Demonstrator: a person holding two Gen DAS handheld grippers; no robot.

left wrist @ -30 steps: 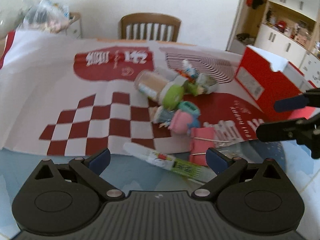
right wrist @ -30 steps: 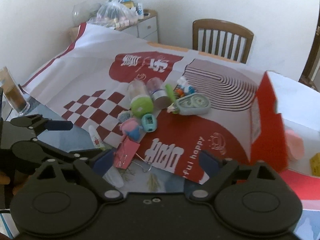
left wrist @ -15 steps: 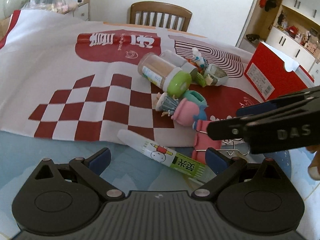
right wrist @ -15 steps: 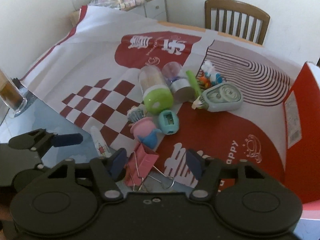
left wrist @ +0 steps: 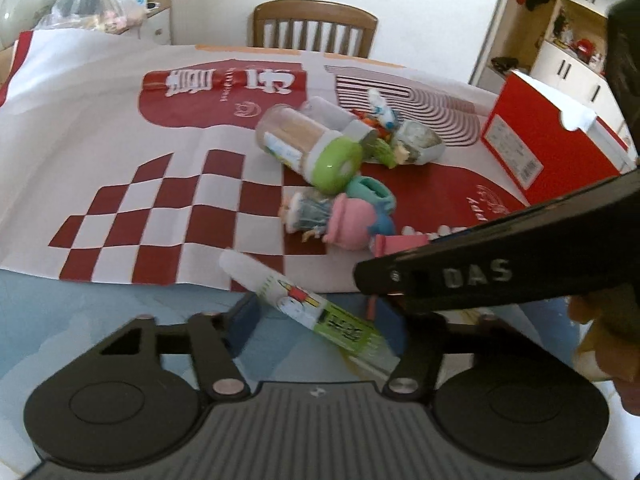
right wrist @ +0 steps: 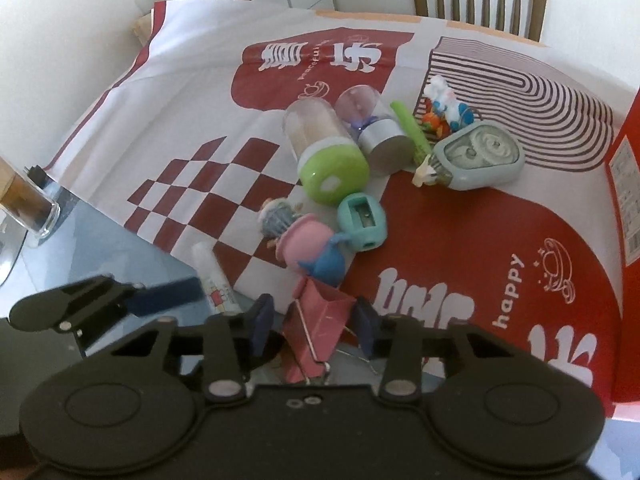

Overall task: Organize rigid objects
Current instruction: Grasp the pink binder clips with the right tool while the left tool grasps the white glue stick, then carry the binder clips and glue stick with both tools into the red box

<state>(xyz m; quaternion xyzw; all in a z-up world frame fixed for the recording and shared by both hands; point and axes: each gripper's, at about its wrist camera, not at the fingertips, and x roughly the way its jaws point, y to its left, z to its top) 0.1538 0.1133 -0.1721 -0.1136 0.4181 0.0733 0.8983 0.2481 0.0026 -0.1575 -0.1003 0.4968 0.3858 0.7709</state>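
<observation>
A white and green glue tube (left wrist: 316, 311) lies on the glass table edge between the open fingers of my left gripper (left wrist: 326, 322); it also shows in the right wrist view (right wrist: 211, 280). A pink binder clip (right wrist: 316, 328) lies between the fingers of my right gripper (right wrist: 314, 322), which stand a little apart on either side of it. Behind lie a green-lidded jar (right wrist: 324, 156), a pink and blue figure (right wrist: 312, 248), a teal sharpener (right wrist: 362, 220), a correction tape (right wrist: 476, 156) and a small clear jar (right wrist: 376, 128).
A red box (left wrist: 548, 148) stands at the right on the red and white cloth (right wrist: 192, 92). A glass (right wrist: 26, 204) stands at the left table edge. A wooden chair (left wrist: 314, 28) is behind the table.
Both grippers have moved down and forward. The left now straddles the glue tube and has narrowed. The right has come down around the pink binder clip and narrowed.
</observation>
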